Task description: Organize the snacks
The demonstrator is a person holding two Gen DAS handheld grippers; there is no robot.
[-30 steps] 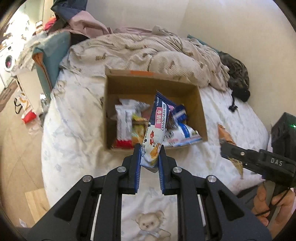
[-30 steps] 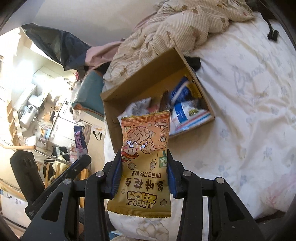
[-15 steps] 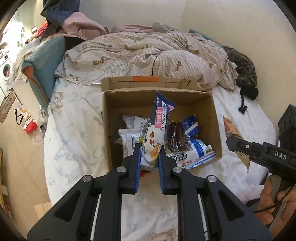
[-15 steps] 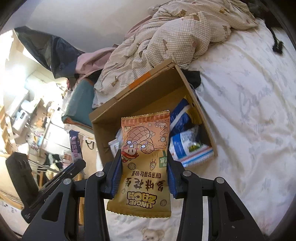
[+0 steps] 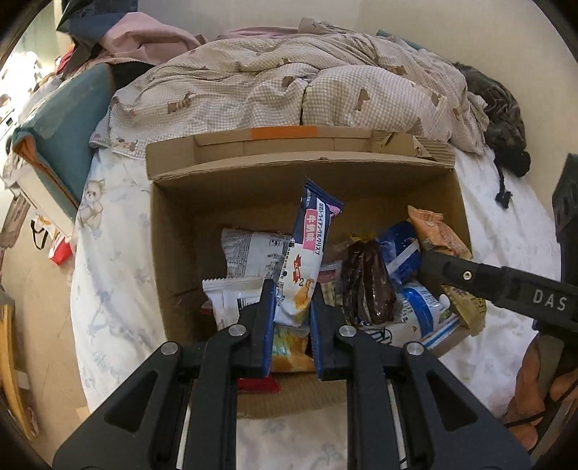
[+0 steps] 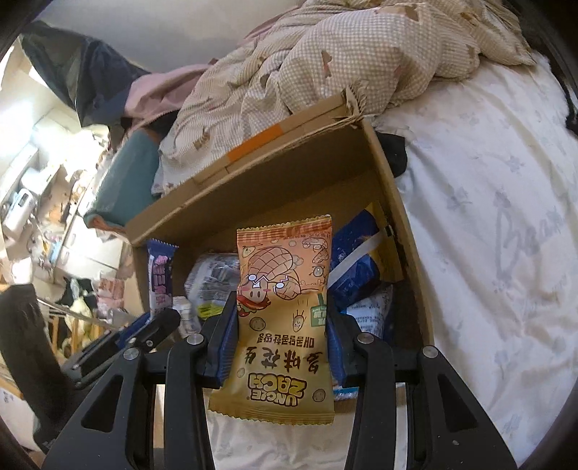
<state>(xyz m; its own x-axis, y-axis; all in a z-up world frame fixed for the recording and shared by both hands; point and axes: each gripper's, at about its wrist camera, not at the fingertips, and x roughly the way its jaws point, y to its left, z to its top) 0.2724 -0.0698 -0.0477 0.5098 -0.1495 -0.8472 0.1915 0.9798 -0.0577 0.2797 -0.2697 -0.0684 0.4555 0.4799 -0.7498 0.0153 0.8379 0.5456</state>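
Left wrist view: one cardboard box (image 5: 231, 202) on bed (image 5: 108, 274), roughly seven snack packs inside, exact count unclear. Two grippers. Left gripper (image 5: 290, 318) jaws nearly together, clamped on one blue-white bar (image 5: 307, 249), over box interior. Right gripper (image 6: 281, 336) jaws partly apart, clamped on one orange peanut pack (image 6: 285, 289), at box's near edge.

Home bedroom. Bed (image 5: 119, 231) with bear-print sheet, rumpled checked duvet (image 5: 289, 86) at 12 o'clock, clothes heap (image 5: 119, 32) at 11, teal cushion (image 5: 65, 119) at 10. Right wrist view: cluttered household shelves and appliances (image 6: 39, 202) at 9.
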